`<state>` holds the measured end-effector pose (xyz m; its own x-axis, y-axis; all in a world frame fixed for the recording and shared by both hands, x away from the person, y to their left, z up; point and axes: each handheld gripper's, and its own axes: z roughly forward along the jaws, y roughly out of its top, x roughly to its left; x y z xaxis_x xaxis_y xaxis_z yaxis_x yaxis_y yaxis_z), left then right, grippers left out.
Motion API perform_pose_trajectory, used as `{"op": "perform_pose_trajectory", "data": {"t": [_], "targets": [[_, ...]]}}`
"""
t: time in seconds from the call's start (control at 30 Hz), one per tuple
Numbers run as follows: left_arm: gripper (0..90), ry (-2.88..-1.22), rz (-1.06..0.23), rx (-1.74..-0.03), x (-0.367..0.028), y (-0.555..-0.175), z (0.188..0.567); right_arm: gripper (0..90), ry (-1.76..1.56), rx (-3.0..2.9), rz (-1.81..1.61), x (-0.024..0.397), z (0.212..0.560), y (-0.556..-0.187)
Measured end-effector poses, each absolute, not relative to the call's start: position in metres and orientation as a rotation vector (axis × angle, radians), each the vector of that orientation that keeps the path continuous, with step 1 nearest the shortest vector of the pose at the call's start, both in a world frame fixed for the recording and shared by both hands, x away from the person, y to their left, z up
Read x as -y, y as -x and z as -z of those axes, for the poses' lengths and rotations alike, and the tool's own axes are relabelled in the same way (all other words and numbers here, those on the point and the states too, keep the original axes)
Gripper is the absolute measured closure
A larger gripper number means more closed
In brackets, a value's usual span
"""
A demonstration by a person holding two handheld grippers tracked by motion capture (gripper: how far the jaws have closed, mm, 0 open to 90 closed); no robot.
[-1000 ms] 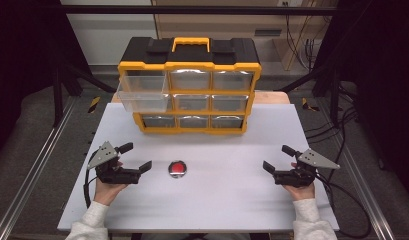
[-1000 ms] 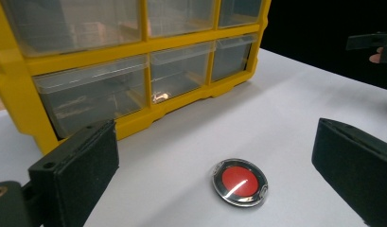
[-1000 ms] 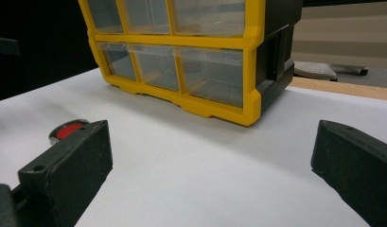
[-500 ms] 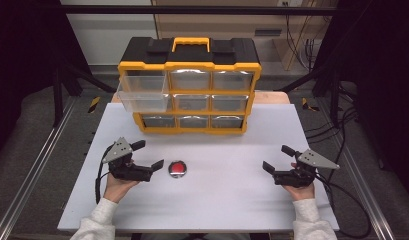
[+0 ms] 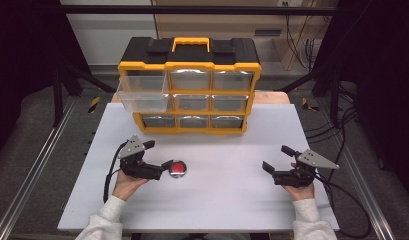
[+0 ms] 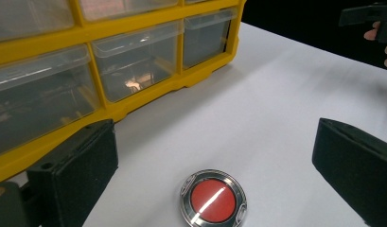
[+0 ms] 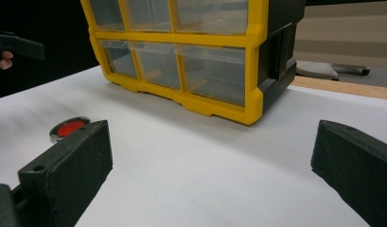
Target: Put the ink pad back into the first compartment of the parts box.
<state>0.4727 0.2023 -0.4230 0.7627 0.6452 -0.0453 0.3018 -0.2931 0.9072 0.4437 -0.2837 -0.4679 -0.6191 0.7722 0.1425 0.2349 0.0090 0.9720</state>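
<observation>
A small round red disc with a metal rim (image 5: pixel 178 169) lies on the white table (image 5: pixel 227 200), left of centre. My left gripper (image 5: pixel 159 156) is open just left of it, one jaw tip nearly at the disc. From the left gripper view the disc (image 6: pixel 213 199) lies between the spread jaws, close in front. My right gripper (image 5: pixel 277 157) is open at the right side of the table, holding nothing. The disc (image 7: pixel 70 128) appears far off in the right gripper view.
A yellow and black drawer organiser (image 5: pixel 189 85) with clear drawers stands at the back of the table. Its top-left drawer (image 5: pixel 143 94) is pulled out toward me. Metal rails run along both sides of the table, and cables trail at the right.
My left gripper has moved right toward the red disc, now almost reaching it. The right gripper has stayed in place.
</observation>
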Motion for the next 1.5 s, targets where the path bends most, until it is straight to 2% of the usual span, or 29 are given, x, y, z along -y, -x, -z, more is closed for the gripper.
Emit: {"op": "perform_pose_trajectory", "data": {"t": [1.17, 1.5], "targets": [[0.9, -2.176, -0.293, -0.835, -0.161, -0.491, 0.467, 0.3, -1.033, -1.869, -1.634, 0.283, 0.469, -0.444], [3.4, -2.237, -0.303, -0.900, -0.152, -0.494, 0.478, 0.3, -1.027, -1.870, -1.629, 0.283, 0.469, -0.445]]}}
